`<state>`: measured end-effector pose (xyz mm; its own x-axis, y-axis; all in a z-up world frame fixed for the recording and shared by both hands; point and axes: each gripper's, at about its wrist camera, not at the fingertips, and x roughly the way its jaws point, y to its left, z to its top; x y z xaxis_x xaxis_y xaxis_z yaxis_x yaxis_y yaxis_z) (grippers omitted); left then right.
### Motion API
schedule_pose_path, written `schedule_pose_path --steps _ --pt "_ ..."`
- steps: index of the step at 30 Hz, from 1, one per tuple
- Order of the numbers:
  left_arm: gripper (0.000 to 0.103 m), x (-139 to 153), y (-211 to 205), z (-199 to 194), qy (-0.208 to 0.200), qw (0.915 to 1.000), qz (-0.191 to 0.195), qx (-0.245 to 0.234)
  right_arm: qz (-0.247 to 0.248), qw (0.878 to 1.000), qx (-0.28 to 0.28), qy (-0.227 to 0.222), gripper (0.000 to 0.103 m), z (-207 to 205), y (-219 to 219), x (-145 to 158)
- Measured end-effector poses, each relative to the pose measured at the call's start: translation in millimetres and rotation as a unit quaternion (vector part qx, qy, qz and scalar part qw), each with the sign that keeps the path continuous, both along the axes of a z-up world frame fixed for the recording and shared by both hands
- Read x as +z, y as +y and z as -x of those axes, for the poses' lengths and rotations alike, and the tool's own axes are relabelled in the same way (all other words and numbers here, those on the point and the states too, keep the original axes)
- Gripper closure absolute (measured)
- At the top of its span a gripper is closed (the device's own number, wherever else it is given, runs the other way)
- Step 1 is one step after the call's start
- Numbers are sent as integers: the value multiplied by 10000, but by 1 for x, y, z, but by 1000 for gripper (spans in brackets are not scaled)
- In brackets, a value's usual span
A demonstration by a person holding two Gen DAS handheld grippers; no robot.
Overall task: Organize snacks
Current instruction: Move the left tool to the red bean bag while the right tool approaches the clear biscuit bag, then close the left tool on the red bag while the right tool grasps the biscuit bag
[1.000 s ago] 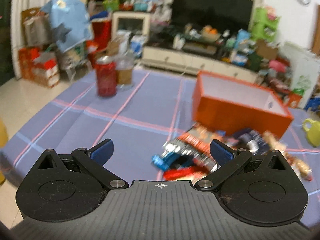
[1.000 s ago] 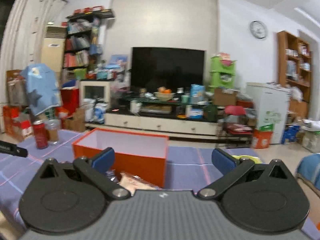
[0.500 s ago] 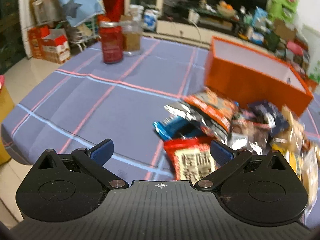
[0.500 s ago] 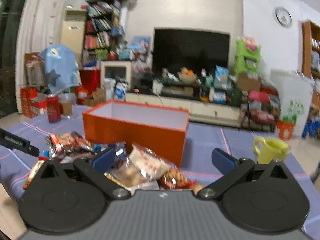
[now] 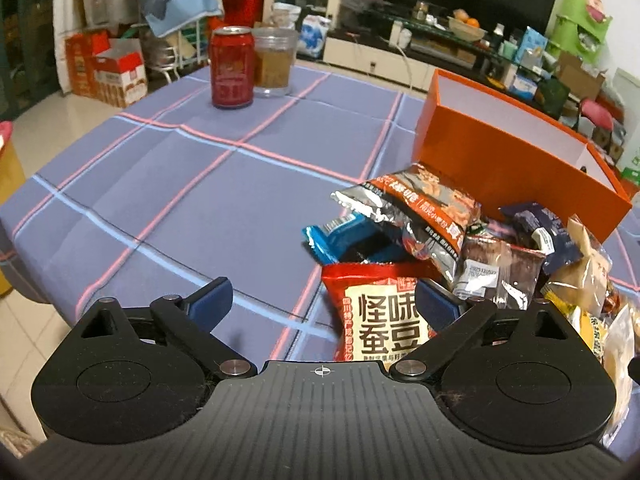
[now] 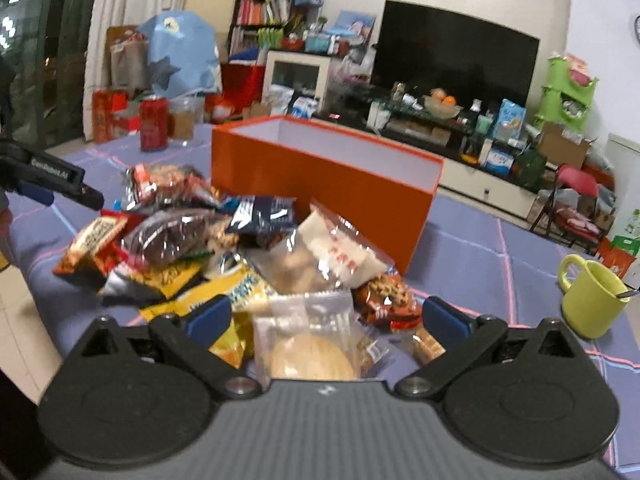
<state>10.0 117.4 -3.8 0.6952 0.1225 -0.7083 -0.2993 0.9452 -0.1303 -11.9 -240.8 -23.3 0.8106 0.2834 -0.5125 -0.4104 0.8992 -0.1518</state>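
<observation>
We see our left tool [image 5: 322, 304] spread wide and closing, a red snack packet [image 5: 376, 312] lying between its jaws on the counter [image 5: 192, 184]. Our right tool [image 6: 326, 316] is spread wide above the snack pile [image 6: 240, 248] before the orange box [image 6: 320, 176].

A loose heap of crinkly foil and clear plastic snack packets [image 6: 256, 248] lies on the worktop, just near of an open, empty, rectangular orange cardboard box [image 6: 324, 168]. A red bean packet with white label [image 5: 380, 312] lies flat at the heap's near left edge.
</observation>
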Motion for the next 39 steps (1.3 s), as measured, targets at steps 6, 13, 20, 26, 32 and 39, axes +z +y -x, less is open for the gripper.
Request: schedule_pose_path --steps 6,13,20,26,32,39 --pt "22 -9 4 4 135 9998 86 92 221 9984 225 475 10 -13 -3 -18" --pt "22 -20 -10 3 248 9996 160 14 151 9956 367 849 16 -13 -1 -27" --pt "22 -26 -20 -3 326 9988 328 -154 -51 9932 334 1111 20 -18 -5 -28" --pt "21 -33 -21 -7 456 9984 334 -43 -302 9906 294 1303 20 -22 -7 -30" --pt "22 -33 -13 -15 512 9982 299 32 -351 9904 87 1336 21 -27 -10 -30" --pt "31 -34 -15 -13 547 9979 340 -40 -193 9856 29 1682 31 -31 -8 -41"
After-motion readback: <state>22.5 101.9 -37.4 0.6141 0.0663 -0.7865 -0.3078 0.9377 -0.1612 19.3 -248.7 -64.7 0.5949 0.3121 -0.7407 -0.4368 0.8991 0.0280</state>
